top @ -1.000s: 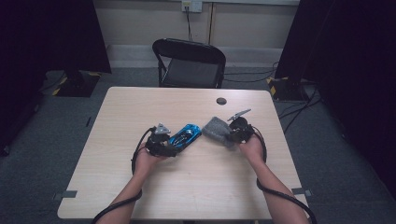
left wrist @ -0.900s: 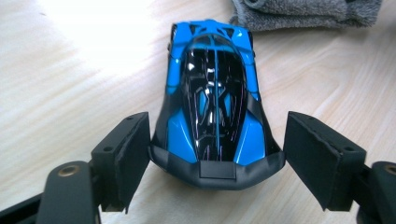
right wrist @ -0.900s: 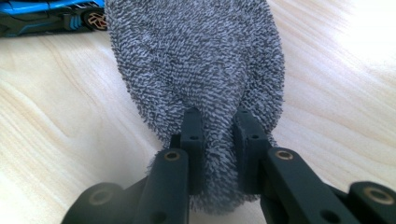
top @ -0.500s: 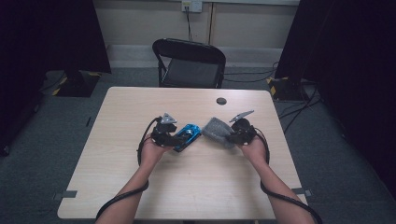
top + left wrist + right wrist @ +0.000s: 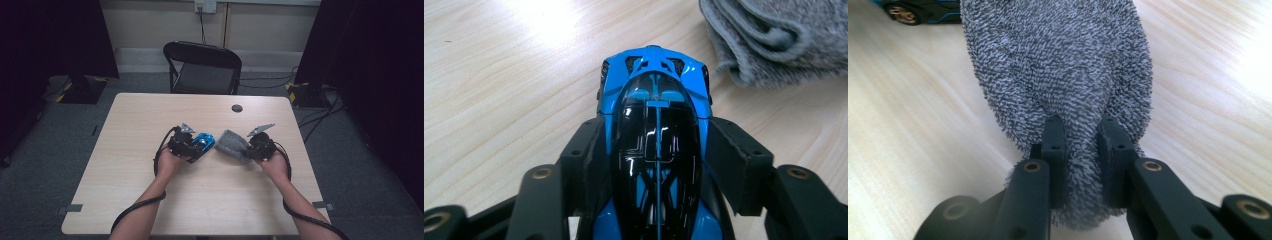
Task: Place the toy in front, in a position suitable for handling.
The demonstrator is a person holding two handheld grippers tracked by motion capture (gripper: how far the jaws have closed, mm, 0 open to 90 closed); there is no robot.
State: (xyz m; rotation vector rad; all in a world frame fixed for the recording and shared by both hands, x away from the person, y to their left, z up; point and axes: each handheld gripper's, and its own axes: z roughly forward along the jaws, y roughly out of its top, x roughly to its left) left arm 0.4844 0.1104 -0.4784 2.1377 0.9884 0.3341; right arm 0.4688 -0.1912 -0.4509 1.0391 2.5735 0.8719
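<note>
Left gripper view has the left gripper [image 5: 656, 150] with its jaws just closing in around the blue toy car [image 5: 655, 130], pads right at its sides. Over on the right, the right gripper [image 5: 1083, 145] is clamped onto the grey cloth [image 5: 1058, 65], mid-table [image 5: 150, 115].

Blue-and-black toy car [image 5: 655, 125], speckled grey cloth [image 5: 1058, 65], pale woodgrain table [image 5: 150, 115]

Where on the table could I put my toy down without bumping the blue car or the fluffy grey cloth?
The table is bare along its near edge between the forearms, and along both sides. The far half is bare too, apart from a small dark disc. The middle is crowded: blue toy car, grey cloth, left tool, right tool.
</note>
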